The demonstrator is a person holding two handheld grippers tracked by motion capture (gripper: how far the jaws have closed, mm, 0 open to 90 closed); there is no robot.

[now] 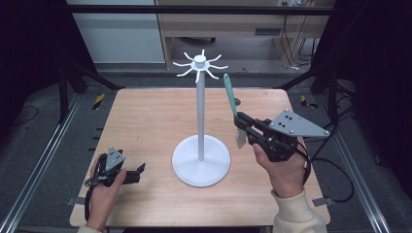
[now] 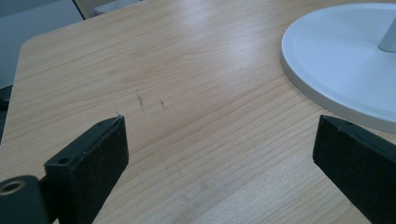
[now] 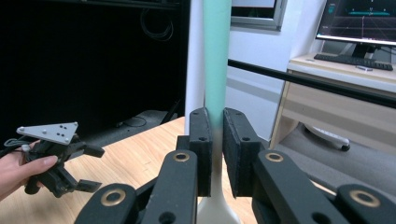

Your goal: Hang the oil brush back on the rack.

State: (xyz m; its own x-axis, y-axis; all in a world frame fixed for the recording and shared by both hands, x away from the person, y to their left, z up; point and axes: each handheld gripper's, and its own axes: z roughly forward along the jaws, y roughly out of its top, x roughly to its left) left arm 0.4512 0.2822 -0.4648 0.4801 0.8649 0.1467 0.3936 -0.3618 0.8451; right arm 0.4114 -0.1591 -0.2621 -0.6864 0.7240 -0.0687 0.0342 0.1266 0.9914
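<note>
my right claw (image 3: 212, 140) pinches the light, stiff, slippery spatula (image 1: 232, 108) mid-handle; left claw (image 2: 219, 154) gapes wide over the counter (image 1: 145, 126).

No legible text anywhere.

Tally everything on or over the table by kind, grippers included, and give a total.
Grippers: 2, left gripper open and resting on the table, right gripper shut on the spatula.
White hook stands: 1.
Green-handled spatulas: 1.
Total: 4.
</note>
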